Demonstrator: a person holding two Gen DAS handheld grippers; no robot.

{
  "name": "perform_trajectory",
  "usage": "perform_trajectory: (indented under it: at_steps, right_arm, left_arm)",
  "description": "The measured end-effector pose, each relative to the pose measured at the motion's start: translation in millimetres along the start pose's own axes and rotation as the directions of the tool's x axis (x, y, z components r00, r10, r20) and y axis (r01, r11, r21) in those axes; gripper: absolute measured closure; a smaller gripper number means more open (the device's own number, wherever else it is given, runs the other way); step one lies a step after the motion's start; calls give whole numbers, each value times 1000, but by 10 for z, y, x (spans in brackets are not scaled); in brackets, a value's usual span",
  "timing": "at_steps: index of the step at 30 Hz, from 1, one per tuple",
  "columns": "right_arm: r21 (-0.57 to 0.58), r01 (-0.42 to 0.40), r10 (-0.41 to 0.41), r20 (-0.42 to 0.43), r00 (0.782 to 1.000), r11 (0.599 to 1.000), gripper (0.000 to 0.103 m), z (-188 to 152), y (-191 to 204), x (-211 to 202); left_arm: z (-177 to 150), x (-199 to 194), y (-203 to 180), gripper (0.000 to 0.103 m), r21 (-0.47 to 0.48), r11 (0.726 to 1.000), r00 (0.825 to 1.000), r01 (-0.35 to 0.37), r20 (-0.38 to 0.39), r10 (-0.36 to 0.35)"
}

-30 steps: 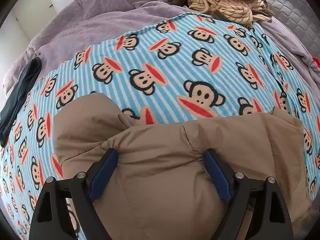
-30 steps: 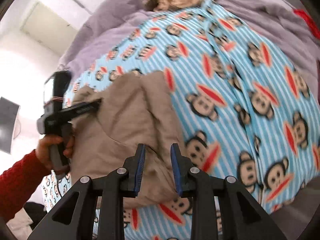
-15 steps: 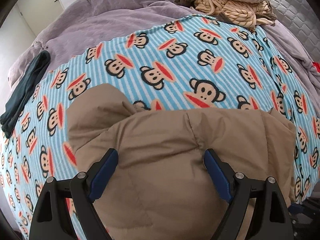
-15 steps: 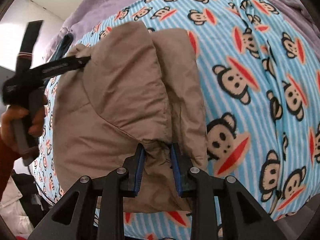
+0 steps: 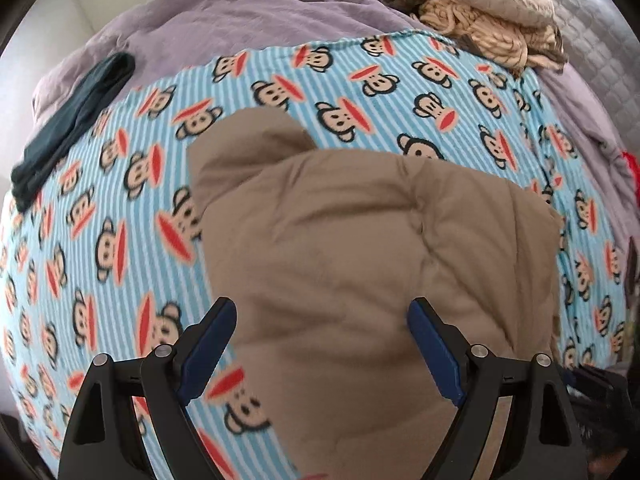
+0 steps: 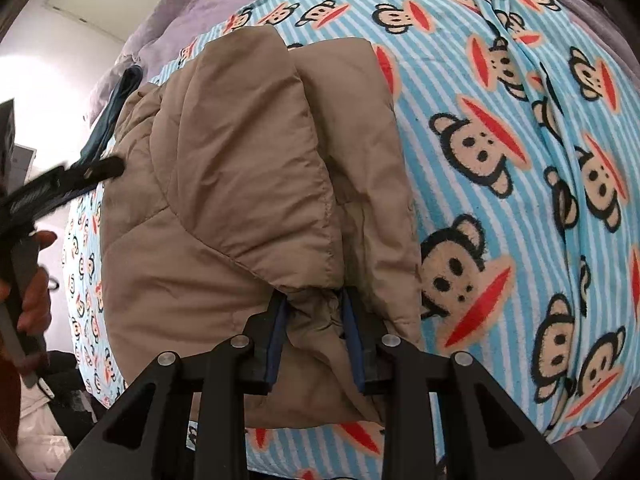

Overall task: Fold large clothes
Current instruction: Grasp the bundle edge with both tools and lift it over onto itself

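Note:
A tan padded jacket lies folded on the monkey-print blanket. My left gripper hovers above the jacket's near part. Its jaws are opening wide and the blue pads touch nothing. My right gripper is shut on a bunched bit of the jacket at its near edge, down by the blanket. In the right wrist view the left gripper shows at the far left, held by a hand.
A dark green garment lies at the blanket's left edge. A heap of beige knitwear sits at the back right on the purple duvet. The bed's near edge runs just below the right gripper.
My left gripper has risen and drawn back off the jacket, its jaws a little wider. The right gripper has come down to the bed with the jacket fabric still between its pads.

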State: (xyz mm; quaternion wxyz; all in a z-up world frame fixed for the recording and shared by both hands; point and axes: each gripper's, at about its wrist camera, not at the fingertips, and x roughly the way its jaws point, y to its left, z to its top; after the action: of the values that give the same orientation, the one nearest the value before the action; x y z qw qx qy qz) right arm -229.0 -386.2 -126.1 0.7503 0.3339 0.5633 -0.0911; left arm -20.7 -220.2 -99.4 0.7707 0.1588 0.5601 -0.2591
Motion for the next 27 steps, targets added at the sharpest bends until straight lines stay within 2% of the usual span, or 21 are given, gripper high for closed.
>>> perform_trajectory:
  at_steps: [1, 4, 7, 9, 11, 13, 14, 20, 23, 26, 27]
  right_arm:
    - [0, -2, 2, -1, 1000, 1000, 71, 5, -9, 2]
    - [0, -7, 7, -4, 1000, 1000, 70, 13, -25, 4]
    - [4, -15, 15, -12, 1000, 1000, 68, 29, -48, 5]
    - [2, -17, 17, -18, 1000, 1000, 65, 42, -52, -3]
    - [-6, -21, 21, -23, 1000, 1000, 61, 76, -47, -35]
    - [-19, -30, 29, -21, 999, 999, 55, 115, -35, -92]
    - [-24, -34, 34, -16, 999, 999, 49, 138, -31, -128]
    - [-55, -52, 53, 15, 998, 997, 18, 342, -34, -288]
    - [-54, -63, 63, 0, 998, 997, 16, 424, -69, -258]
    - [-19, -117, 117, -11, 993, 993, 15, 484, -184, -189]
    - [-12, -132, 132, -12, 991, 991, 4, 503, -207, -169]
  left_arm:
    - [-45, -24, 47, 0, -10, 1000, 1000, 10, 6, -10]
    - [-210, -103, 247, 0, -46, 998, 999, 46, 27, -45]
    - [-344, -81, 495, 0, -119, 985, 992, 126, 14, -126]
    - [-416, 15, 668, 0, -196, 959, 977, 206, -13, -213]
    - [-492, 152, 826, 0, -287, 912, 948, 292, -36, -315]
    - [-562, 243, 901, 0, -335, 876, 924, 347, -38, -380]
    - [-588, 276, 916, 0, -344, 864, 914, 368, -38, -404]
    - [-643, 369, 804, 0, -320, 852, 889, 414, -59, -454]
    - [-648, 411, 772, 0, -314, 844, 876, 435, -67, -477]
    - [-635, 461, 785, 0, -316, 829, 860, 462, -69, -506]
    - [-628, 476, 783, 0, -320, 823, 855, 469, -68, -514]
